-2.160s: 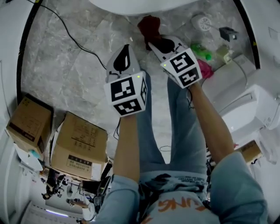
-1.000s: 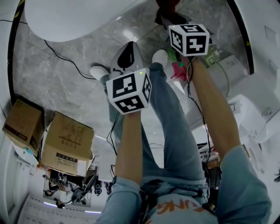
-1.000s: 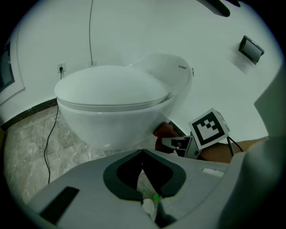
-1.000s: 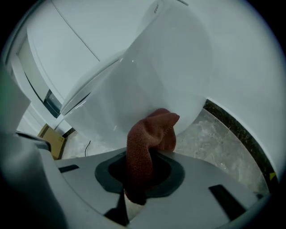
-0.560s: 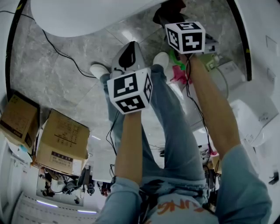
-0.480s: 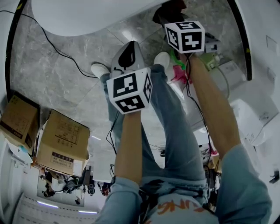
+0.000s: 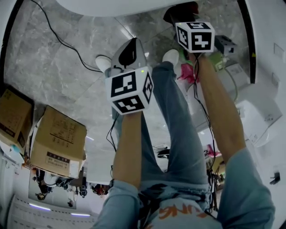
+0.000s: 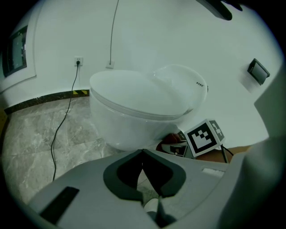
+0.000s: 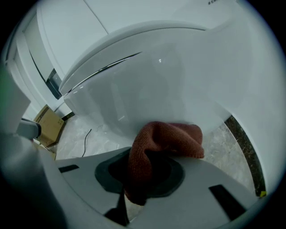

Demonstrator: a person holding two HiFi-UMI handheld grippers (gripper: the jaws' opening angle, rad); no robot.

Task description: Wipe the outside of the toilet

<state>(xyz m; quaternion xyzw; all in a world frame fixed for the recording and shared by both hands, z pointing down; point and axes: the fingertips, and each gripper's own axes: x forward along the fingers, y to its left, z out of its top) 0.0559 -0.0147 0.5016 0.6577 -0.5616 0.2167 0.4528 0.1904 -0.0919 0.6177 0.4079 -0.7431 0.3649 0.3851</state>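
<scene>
The white toilet (image 8: 143, 107) stands against the wall; its bowl (image 9: 156, 76) fills the right gripper view, and only its rim (image 7: 134, 3) shows at the top of the head view. My right gripper (image 9: 149, 170) is shut on a dark red cloth (image 9: 163, 141), and the cloth is bunched against the lower side of the bowl. In the head view that gripper (image 7: 181, 15) is at the top right, with the cloth (image 7: 182, 10) past its marker cube. My left gripper (image 8: 143, 154) hangs back from the toilet, jaws shut and holding nothing; it (image 7: 128, 44) is at centre in the head view.
Two cardboard boxes (image 7: 58, 138) sit on the marble floor at the left. A black cable (image 7: 58, 40) runs across the floor to a wall socket (image 8: 78, 60). A white appliance (image 7: 259, 116) and small green and pink items (image 7: 187, 74) stand at the right. The person's shoes (image 7: 171, 56) are near the bowl.
The right gripper with the cloth has moved forward, from over the floor to the toilet's base. The left gripper has barely moved. The head view has tilted, so less toilet shows.
</scene>
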